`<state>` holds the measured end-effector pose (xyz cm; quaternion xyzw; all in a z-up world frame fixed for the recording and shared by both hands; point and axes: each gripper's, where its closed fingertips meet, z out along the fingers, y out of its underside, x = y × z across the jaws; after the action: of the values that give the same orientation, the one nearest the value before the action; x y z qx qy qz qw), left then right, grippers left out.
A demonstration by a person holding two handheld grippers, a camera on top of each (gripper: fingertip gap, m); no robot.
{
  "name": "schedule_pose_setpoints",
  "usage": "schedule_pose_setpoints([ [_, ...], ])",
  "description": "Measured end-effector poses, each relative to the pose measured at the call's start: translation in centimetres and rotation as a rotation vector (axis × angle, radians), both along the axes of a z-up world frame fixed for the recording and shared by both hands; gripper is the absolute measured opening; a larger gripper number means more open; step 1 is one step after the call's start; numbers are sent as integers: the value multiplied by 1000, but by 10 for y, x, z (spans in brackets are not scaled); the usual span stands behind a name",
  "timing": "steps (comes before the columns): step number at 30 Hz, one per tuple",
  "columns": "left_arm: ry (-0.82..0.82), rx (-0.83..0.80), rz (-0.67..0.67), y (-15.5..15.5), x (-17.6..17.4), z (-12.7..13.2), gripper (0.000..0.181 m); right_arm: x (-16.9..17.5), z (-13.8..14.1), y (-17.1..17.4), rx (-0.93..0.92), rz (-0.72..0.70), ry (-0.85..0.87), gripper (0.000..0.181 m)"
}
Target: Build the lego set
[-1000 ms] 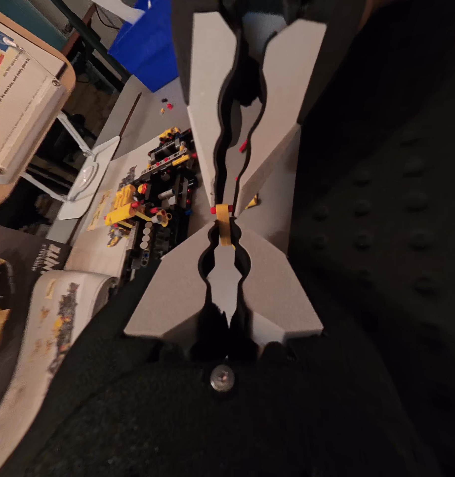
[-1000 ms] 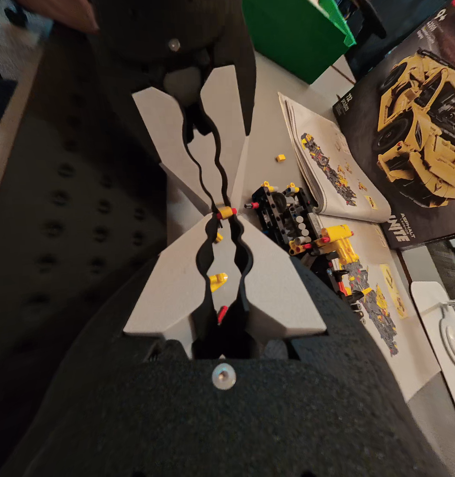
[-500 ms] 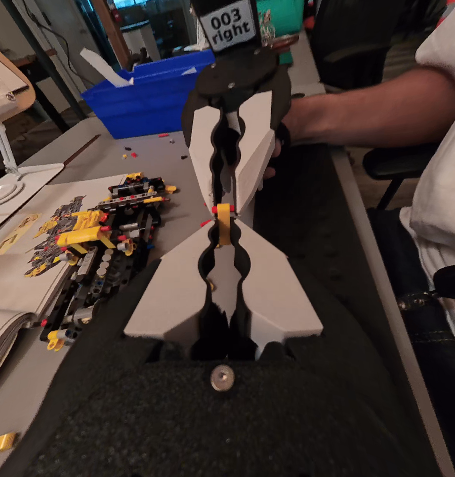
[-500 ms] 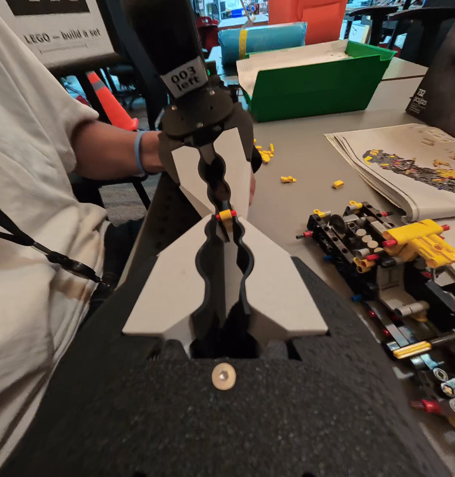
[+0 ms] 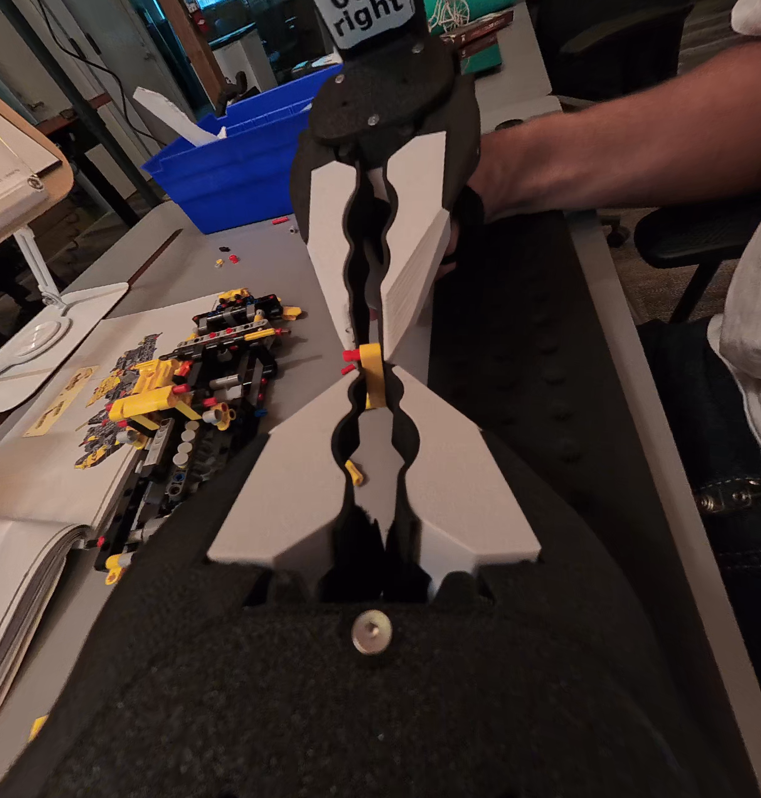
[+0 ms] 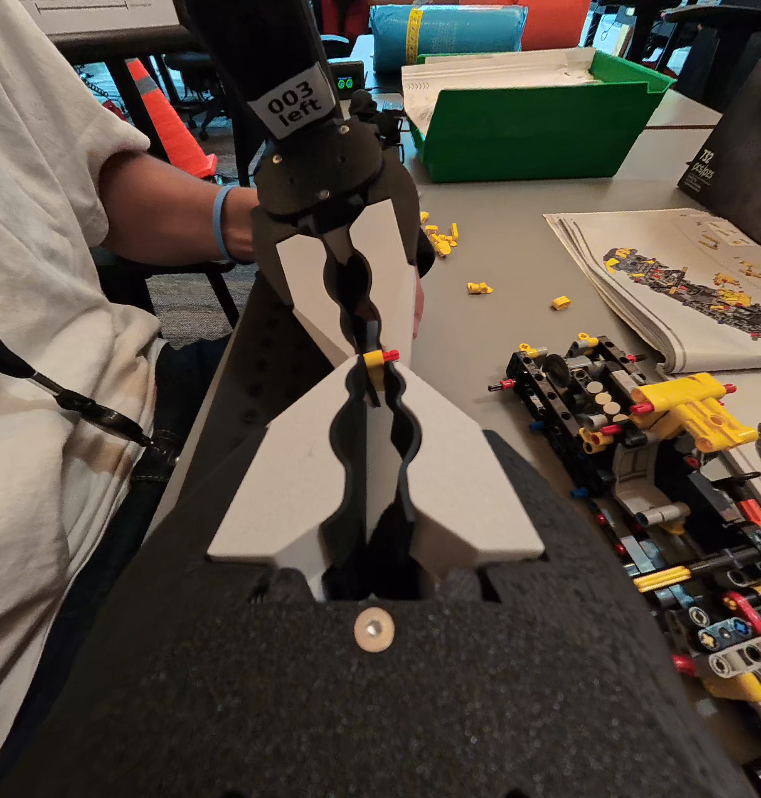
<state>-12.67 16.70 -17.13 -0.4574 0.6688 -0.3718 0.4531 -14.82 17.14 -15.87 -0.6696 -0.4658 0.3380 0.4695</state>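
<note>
Lego piece (image 5: 371, 375), yellow with red pins on one side, held in the air between the two tongs, above the near desk edge. Left tongs (image 5: 373, 380) clamped on its lower part; right tongs (image 5: 367, 341) come from opposite, tips meeting at the piece's top by the red pins. Right tongs appear closed on the piece; exact contact hard to read in the left wrist view.

Right wrist view: same piece (image 6: 375, 365) at the tips of the right tongs (image 6: 376, 367), with the left tongs (image 6: 372, 341) pointing back at it; one red pin juts to the side.

Half-built model (image 5: 206, 388), black frame with yellow parts, lies on the desk (image 5: 309, 280) beside an open manual (image 5: 37, 475). Blue bin (image 5: 236, 172) stands at the far desk end. Green bin (image 6: 534, 125) stands on the other side, with loose yellow bits (image 6: 441, 237) on the desk near it. Black mat (image 5: 521, 345) runs under the tongs.
</note>
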Motion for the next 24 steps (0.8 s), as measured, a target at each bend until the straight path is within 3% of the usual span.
schedule_pose_setpoints([
  [4, -90, -57, 15, 3, 1, 17, 8, 2, 17, 2, -23, -1, 113, 9],
  [11, -121, -60, 44, 8, -1, 24, 8, 8, 31, 4, -18, -15, 210, 9],
  [15, -49, 115, 184, 31, -2, 9, 8, 17, 16, 18, -77, -100, 171, 7],
  [17, 21, 275, 248, 42, -3, -3, 8, 17, 11, 24, -175, -119, 195, 22],
  [19, 28, 365, 277, 44, -2, -2, 8, 17, 7, 29, -249, -142, 212, 27],
  [24, 9, 475, 314, 44, 0, 3, 8, 16, 2, 31, -248, -170, 172, 8],
])
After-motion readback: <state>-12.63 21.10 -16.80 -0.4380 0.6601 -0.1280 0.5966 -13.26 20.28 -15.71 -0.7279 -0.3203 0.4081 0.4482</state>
